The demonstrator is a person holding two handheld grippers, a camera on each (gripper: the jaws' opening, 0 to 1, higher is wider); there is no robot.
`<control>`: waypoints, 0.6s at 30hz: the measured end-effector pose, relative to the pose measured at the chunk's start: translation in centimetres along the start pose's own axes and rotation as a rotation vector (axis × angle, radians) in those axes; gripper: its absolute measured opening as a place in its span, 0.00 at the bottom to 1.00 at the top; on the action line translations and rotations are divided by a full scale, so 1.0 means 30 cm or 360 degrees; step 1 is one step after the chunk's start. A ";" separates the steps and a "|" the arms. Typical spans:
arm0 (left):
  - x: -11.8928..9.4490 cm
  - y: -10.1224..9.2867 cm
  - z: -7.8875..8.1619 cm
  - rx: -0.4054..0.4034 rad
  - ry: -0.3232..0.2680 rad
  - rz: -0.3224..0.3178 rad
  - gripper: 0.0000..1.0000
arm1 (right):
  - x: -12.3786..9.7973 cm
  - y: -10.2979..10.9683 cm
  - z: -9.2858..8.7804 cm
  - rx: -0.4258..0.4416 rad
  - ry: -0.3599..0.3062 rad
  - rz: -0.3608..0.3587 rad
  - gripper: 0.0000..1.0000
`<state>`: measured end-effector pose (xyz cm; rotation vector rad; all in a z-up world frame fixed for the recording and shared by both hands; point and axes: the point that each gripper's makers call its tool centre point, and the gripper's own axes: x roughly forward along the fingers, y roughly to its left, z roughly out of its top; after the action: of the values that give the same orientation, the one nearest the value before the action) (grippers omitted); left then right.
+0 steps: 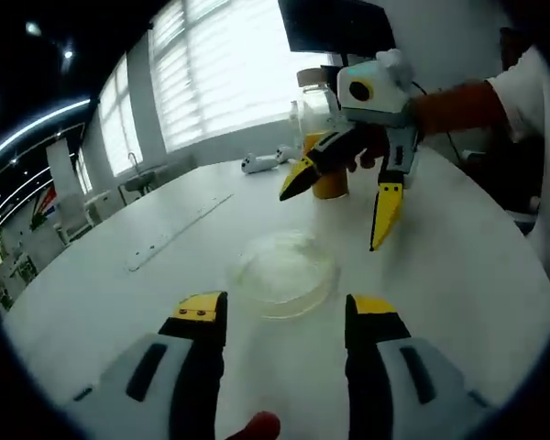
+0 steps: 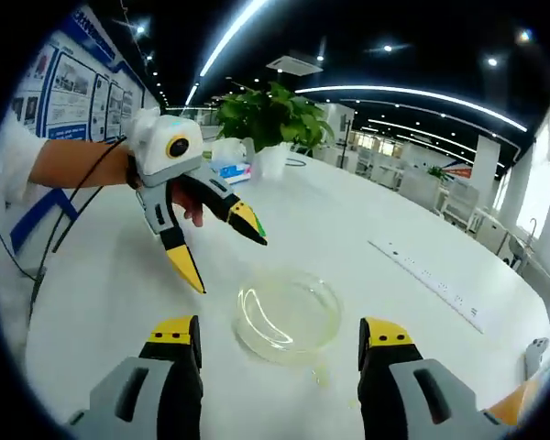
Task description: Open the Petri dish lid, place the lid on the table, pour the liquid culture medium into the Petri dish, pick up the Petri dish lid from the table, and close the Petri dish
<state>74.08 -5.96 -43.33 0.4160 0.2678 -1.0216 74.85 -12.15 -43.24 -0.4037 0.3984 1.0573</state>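
- Left gripper view: left gripper (image 1: 286,316) has jaws spread wide, Petri dish (image 1: 284,272) on the table (image 1: 119,302) at 12 o'clock of them.
- Right gripper (image 2: 280,337) is gaping too, holding nothing, dish at its 12.

The dish (image 1: 284,273) is a clear, shallow, round Petri dish lying flat on the white table (image 1: 119,284), just above centre in the left gripper view. In the right gripper view it (image 2: 289,316) sits near centre, glinting along its rim. Whether its lid is on cannot be told. A bottle (image 1: 323,137) holding orange liquid stands upright beyond the dish at 12 o'clock.
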 end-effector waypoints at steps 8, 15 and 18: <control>0.053 0.010 -0.022 0.0035 0.0086 -0.0085 0.46 | 0.059 -0.003 -0.051 -0.0009 0.0111 0.0073 0.69; 0.070 0.015 -0.048 0.0011 0.0154 -0.0173 0.49 | 0.089 0.011 -0.057 -0.0038 0.0165 0.0101 0.69; 0.079 0.029 -0.056 0.0009 0.0170 -0.0190 0.50 | 0.096 0.004 -0.058 -0.0055 0.0205 0.0119 0.69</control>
<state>75.99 -6.61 -45.60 0.4651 0.3894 -1.1187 75.78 -10.81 -46.17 -0.4923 0.5137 1.1155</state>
